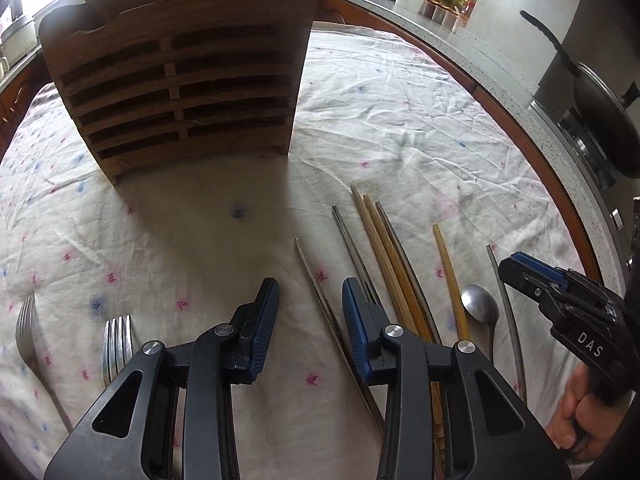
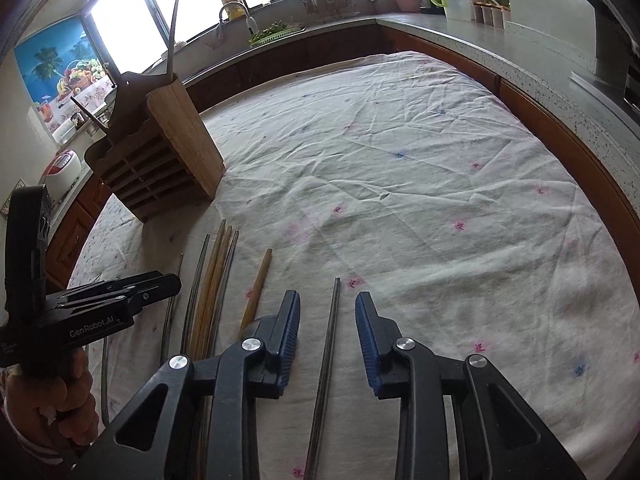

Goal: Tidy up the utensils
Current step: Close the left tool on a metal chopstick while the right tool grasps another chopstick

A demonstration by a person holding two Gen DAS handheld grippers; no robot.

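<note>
A: State of the right claw (image 2: 327, 330)?
B: Fingers apart, nothing clamped. A metal chopstick (image 2: 326, 364) lies on the clothed counter (image 2: 400, 168) between them, long axis parallel to the fingers.

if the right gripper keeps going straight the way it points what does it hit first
Most likely the metal chopstick lying on the tablecloth, which runs lengthwise between the right gripper fingers. The fingers look apart from it; depth is hard to judge.
</note>
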